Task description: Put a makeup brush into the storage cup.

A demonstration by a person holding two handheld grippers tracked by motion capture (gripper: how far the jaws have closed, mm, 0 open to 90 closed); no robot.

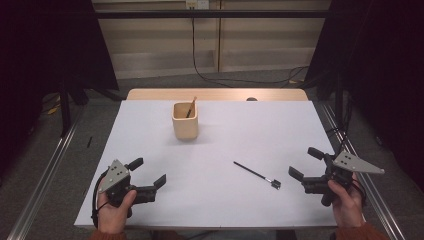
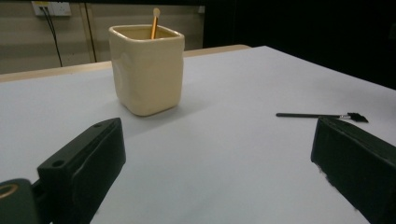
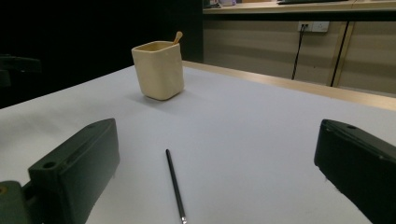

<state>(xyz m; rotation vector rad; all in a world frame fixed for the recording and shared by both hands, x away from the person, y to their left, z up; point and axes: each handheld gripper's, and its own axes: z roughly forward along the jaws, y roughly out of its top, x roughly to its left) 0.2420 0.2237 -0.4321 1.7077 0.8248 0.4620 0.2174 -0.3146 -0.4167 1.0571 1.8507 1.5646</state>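
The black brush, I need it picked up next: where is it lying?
In the high view the black brush lies flat on the table, right of centre, just ahead of the open right gripper.

We see a cream cup (image 2: 147,70) that looks like smooth, a bit shiny clay. Inside the cup stands a thin wooden stick (image 2: 154,24). The table (image 1: 220,200) has a smooth, matt white top like paper. Near the cup lies a thin black brush (image 1: 256,174) with a matt handle.
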